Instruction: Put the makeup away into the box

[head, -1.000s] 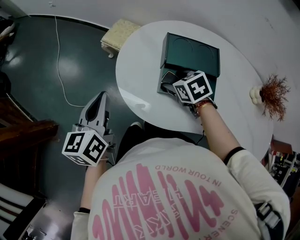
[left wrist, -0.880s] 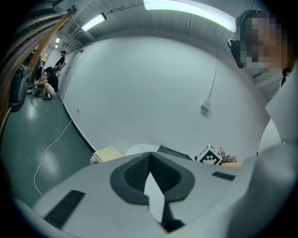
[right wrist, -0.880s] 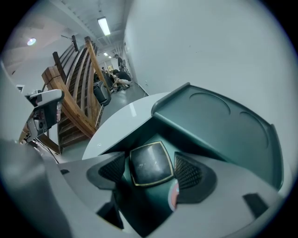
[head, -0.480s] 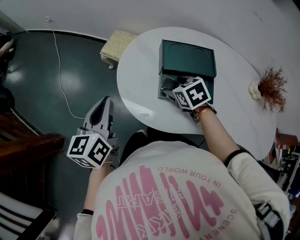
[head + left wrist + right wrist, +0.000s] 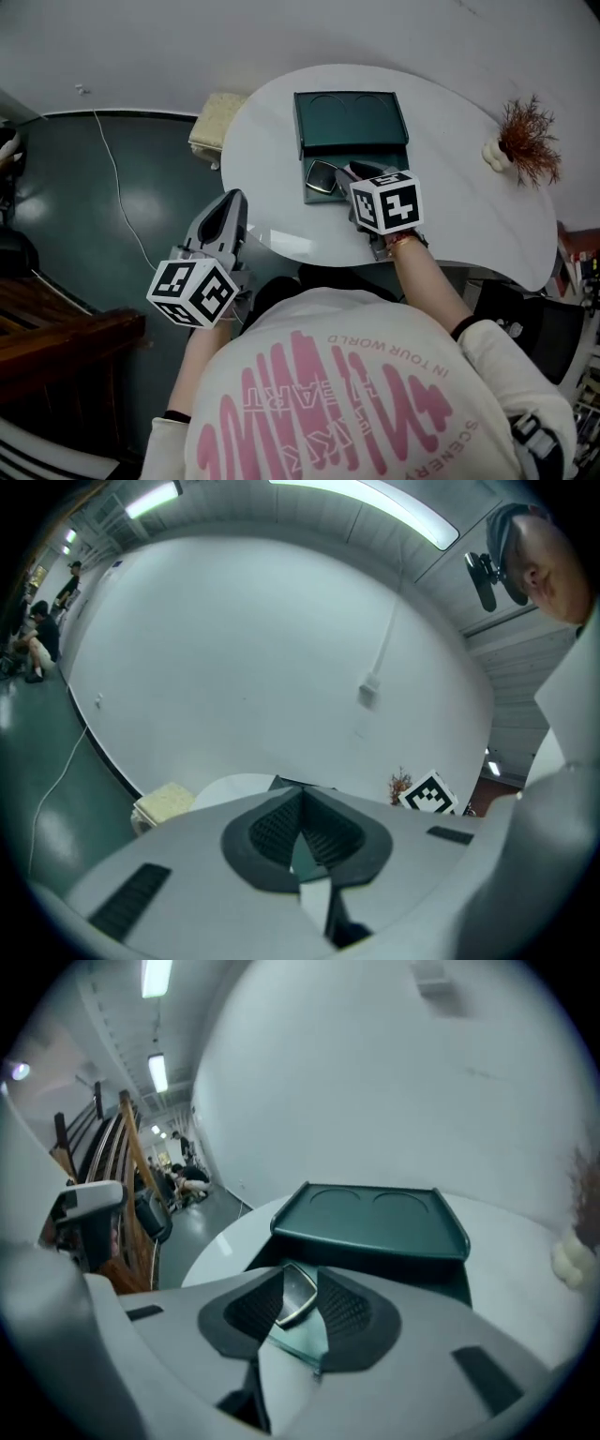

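Observation:
A dark green box (image 5: pixel 361 157) stands on the round white table (image 5: pixel 267 141) with its lid (image 5: pixel 352 117) raised. A silver-rimmed compact (image 5: pixel 322 176) lies inside at the left. My right gripper (image 5: pixel 356 172) hovers over the box's near right part. Its jaws have just been closing and stand a narrow gap apart with nothing held. In the right gripper view the compact (image 5: pixel 296 1299) shows through that gap, below the lid (image 5: pixel 370 1218). My left gripper (image 5: pixel 232 199) hangs over the floor left of the table edge, its pads (image 5: pixel 281 822) touching at the tips, empty.
A dried sprig (image 5: pixel 527 141) in a pale vase (image 5: pixel 495 152) stands at the table's right side. A beige cushioned stool (image 5: pixel 217 117) sits on the dark floor left of the table, near a white cable (image 5: pixel 112 178). Wooden furniture (image 5: pixel 66 328) is at the lower left.
My right gripper has drawn up and back from inside the box, uncovering the compact. The left gripper has moved up and right, closer to the table edge.

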{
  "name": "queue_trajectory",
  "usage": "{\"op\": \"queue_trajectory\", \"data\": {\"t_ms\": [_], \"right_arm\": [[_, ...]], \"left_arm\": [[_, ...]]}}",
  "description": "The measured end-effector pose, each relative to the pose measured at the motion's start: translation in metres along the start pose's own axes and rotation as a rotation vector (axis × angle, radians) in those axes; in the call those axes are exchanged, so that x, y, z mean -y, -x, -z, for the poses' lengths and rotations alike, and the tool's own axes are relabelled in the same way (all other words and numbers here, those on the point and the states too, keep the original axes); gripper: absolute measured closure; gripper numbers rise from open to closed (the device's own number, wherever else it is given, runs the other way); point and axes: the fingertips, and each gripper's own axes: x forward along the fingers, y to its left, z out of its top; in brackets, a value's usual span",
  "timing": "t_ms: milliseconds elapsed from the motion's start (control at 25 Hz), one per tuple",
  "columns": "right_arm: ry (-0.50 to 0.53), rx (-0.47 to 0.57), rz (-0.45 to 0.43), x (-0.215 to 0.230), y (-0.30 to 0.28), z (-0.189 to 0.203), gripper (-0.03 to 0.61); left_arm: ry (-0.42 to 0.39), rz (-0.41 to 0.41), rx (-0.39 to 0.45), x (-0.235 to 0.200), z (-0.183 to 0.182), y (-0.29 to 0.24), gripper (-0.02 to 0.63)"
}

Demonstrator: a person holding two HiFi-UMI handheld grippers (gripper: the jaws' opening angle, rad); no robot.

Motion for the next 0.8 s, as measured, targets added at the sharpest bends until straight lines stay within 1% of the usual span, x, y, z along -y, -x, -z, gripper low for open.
{"op": "queue_trajectory", "data": {"t_ms": [80,160,400,440,480,560,640,720,800], "right_arm": [[-0.091,0.079,-0.017,0.0,0.017,-0.008,0.492],[-0.158,0.162,-0.033,0.001,0.036,-0.018,0.539],[-0.243,0.359,-0.106,0.007,0.089,-0.039,0.546],[-0.256,0.398,-0.124,0.008,0.098,-0.043,0.561],[-0.268,0.439,-0.143,0.009,0.108,-0.047,0.58],[-0.293,0.519,-0.193,0.012,0.127,-0.054,0.58],[-0.321,0.582,-0.242,0.018,0.145,-0.057,0.581],[-0.336,0.627,-0.27,0.026,0.16,-0.056,0.581],[-0.325,0.648,-0.279,0.035,0.172,-0.051,0.581]], "left_arm": [[0.001,0.051,-0.009,0.016,0.001,-0.01,0.611],[0.001,0.097,-0.016,0.032,0.002,-0.02,0.611],[0.018,0.167,-0.024,0.075,0.006,-0.04,0.611],[0.015,0.172,-0.018,0.082,0.005,-0.042,0.611],[0.009,0.173,-0.006,0.089,0.003,-0.043,0.611],[-0.013,0.152,0.029,0.1,0.0,-0.045,0.611],[-0.035,0.115,0.062,0.109,0.001,-0.047,0.611],[-0.038,0.08,0.092,0.119,0.004,-0.046,0.611],[-0.033,0.052,0.124,0.132,0.009,-0.044,0.611]]}}
